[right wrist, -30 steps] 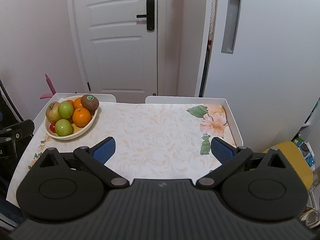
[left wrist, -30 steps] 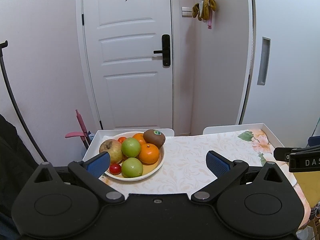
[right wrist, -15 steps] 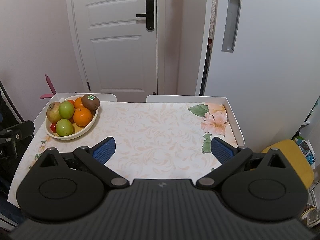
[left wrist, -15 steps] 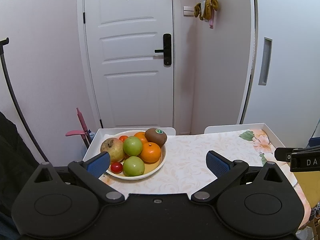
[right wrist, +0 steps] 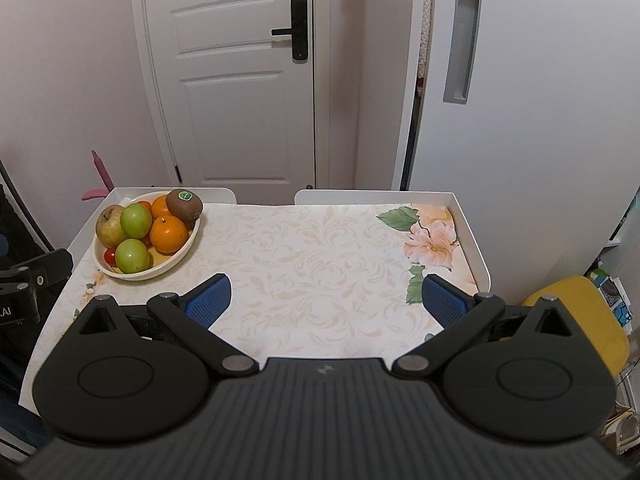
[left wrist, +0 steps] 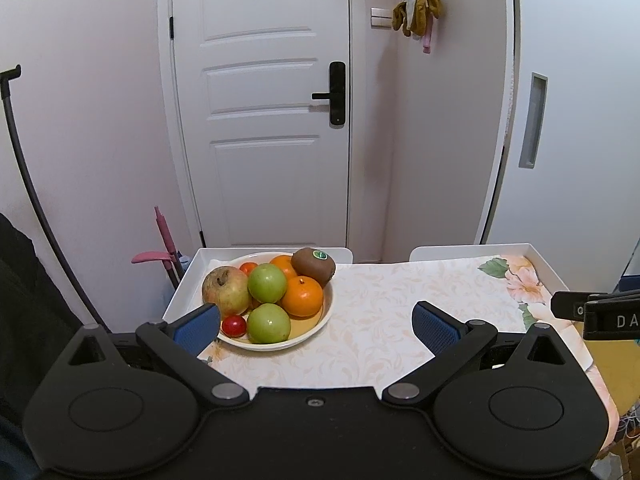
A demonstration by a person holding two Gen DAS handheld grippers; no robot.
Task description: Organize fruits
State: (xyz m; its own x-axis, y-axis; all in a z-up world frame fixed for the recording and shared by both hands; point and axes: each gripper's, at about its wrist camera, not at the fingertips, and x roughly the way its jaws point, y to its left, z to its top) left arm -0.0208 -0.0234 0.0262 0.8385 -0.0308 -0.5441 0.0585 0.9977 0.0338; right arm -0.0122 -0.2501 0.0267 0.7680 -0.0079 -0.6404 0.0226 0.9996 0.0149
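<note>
Two grippers hang over a white-rimmed bench laid with a pale floral cloth, and both hold nothing. The left gripper has its blue-padded fingers spread wide, the left pad just in front of a cream bowl at the bench's far left corner. The right gripper also has its fingers spread wide, above the bare middle of the cloth and well apart from the bowl.

All the fruit sits in the bowl: a brown kiwi with a green sticker rests on top at the back right, against an orange in front of it and a second orange beside it. Two green apples lie toward the middle and front, a reddish-yellow apple on the left, and a small red tomato at the front left edge. Another small red fruit peeks out at the back.

Behind the bench stands a white door with a black handle.
</note>
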